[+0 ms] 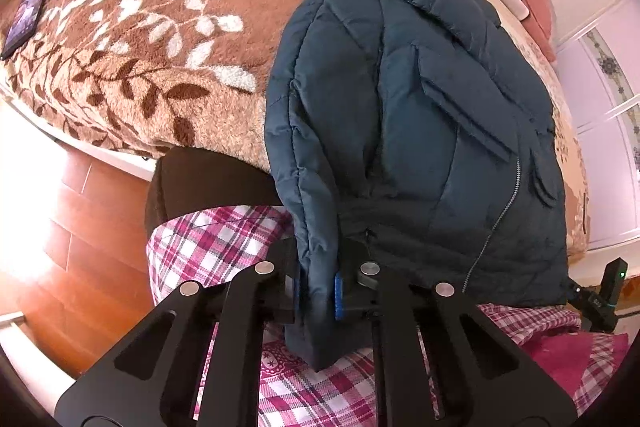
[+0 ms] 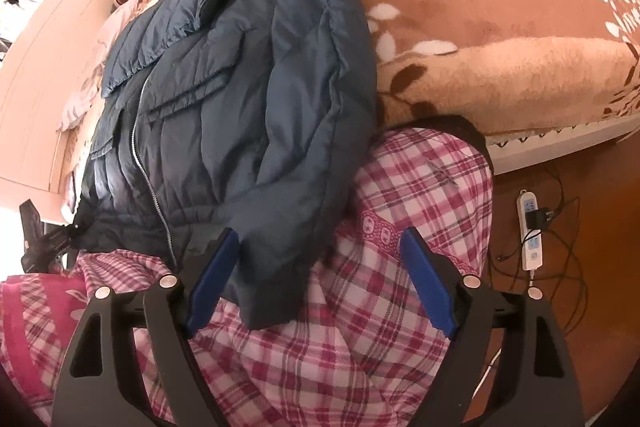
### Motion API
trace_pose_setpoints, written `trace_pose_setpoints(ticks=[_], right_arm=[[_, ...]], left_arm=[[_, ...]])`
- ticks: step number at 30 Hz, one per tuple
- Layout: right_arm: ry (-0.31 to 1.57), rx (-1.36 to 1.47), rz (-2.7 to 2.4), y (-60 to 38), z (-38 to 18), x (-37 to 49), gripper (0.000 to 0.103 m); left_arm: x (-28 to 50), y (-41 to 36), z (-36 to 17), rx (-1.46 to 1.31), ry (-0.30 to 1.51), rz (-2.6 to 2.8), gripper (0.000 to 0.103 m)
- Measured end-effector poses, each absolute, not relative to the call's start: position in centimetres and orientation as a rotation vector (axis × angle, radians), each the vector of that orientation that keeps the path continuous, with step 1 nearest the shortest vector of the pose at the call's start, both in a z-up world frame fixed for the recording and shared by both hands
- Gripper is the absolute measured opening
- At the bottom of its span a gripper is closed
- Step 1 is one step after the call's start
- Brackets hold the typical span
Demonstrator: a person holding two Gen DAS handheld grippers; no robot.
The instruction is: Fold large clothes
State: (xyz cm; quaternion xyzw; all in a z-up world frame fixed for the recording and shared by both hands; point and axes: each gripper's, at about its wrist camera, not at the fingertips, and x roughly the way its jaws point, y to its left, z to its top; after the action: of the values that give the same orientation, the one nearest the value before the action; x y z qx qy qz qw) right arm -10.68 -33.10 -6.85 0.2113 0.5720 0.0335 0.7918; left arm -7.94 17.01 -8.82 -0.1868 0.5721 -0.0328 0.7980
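Pinching the jacket (image 1: pixel 420 115) hem, the left gripper (image 1: pixel 316 295) is clamped; the right gripper (image 2: pixel 320 279) gapes wide beside its sleeve edge.

Right gripper (image 2: pixel 320 281) gapes around the dark blue jacket's (image 2: pixel 240 99) sleeve end.

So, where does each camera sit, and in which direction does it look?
Left wrist: on the left gripper, looking along its fingers over the dark blue jacket on the bed; the jaws are shut on the jacket's edge.
Right wrist: on the right gripper, looking at the same jacket; the jaws are open around its hanging corner.
Shared: jacket, bed, the person's plaid clothing.
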Motion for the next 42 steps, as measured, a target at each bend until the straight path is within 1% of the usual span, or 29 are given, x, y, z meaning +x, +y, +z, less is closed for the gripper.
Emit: trace_pose_setpoints(ticks=[3,4,5,6,7,9,12,15,23,27,30,36,42], right_arm=[[1.211,0.451,0.096,-32.5,-6.9,-10.0,0.080],[1.211,0.454,0.113,-32.3,-6.9,-9.7,0.077],[1.219,0.451,0.134,-32.0,-7.1,-9.4,0.062],[1.241,0.448,0.150,-31.7,-7.5,-9.2,0.044],[1.279,0.447,0.162,-31.5,-8.1,-9.0,0.039],[1.285,0.459,0.182,-31.2,-8.4,-9.2,0.022],[1.233,0.536,0.222,-32.0,-7.9,-10.0,0.013],[1.151,0.597,0.261,-32.5,-6.5,-10.7,0.011],[0.881,0.630,0.366,-32.9,1.3,-11.0,0.010],[0.785,0.647,0.389,-33.6,4.2,-12.2,0.010],[0.734,0.674,0.393,-34.0,5.3,-13.4,0.010],[0.682,0.726,0.408,-34.7,6.5,-15.8,0.010],[0.672,0.754,0.416,-34.6,6.9,-17.6,0.010]], left_arm=[[-8.1,17.0,-8.7,-0.399,1.225,-0.071,0.011],[-8.1,17.0,-8.6,-0.395,1.222,-0.071,0.011],[-8.2,16.9,-8.5,-0.393,1.218,-0.072,0.011],[-8.2,16.8,-8.3,-0.390,1.212,-0.074,0.010],[-8.3,16.6,-8.2,-0.389,1.206,-0.077,0.010],[-8.5,16.6,-7.7,-0.387,1.183,-0.088,0.009],[-8.9,16.6,-6.4,-0.386,1.127,-0.108,0.008],[-9.4,16.5,-4.4,-0.367,1.043,-0.145,0.008],[-9.6,15.9,2.9,-0.314,0.838,-0.204,0.008],[-10.6,16.2,6.3,-0.328,0.732,-0.223,0.008],[-11.8,16.8,7.8,-0.345,0.690,-0.245,0.008],[-14.8,18.4,9.4,-0.374,0.667,-0.263,0.008],[-16.1,19.4,8.5,-0.414,0.693,-0.253,0.008]])
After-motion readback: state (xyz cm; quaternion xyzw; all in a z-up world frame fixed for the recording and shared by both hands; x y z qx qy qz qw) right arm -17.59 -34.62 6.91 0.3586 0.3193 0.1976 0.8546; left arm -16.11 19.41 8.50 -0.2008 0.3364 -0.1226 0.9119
